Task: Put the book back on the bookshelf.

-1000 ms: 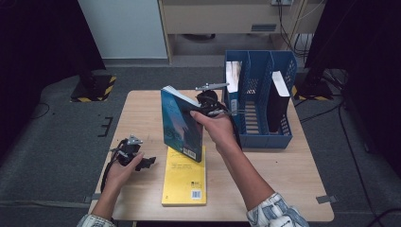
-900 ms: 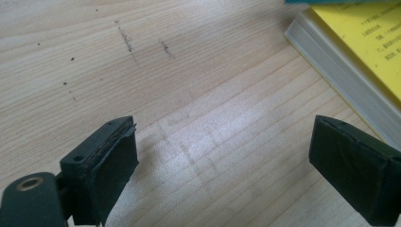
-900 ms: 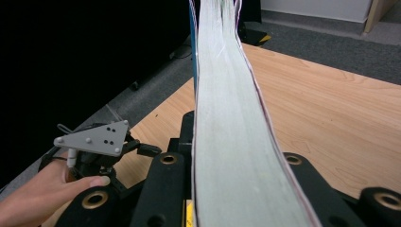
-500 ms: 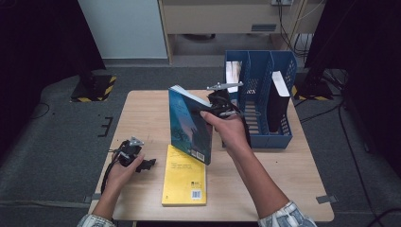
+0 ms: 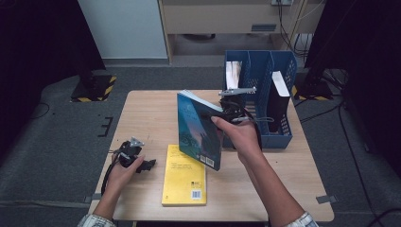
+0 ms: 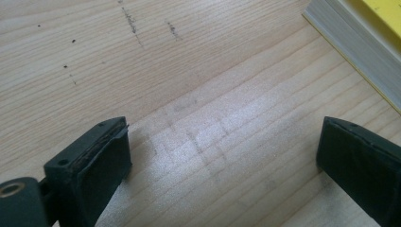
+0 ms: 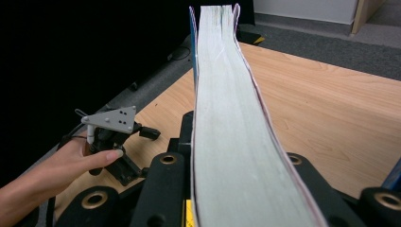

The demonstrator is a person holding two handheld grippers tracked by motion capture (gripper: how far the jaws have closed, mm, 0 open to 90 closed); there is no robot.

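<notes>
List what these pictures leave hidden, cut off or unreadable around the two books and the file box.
- Blue book: title too small and blurred, high view; covers edge-on in the right gripper view.
- Right tool: pads hidden by the book's pages, right gripper view.
- Yellow book: top covered by the blue book, high view; cut by the frame corner, left gripper view.
- File box: slot contents unreadable behind walls.
</notes>
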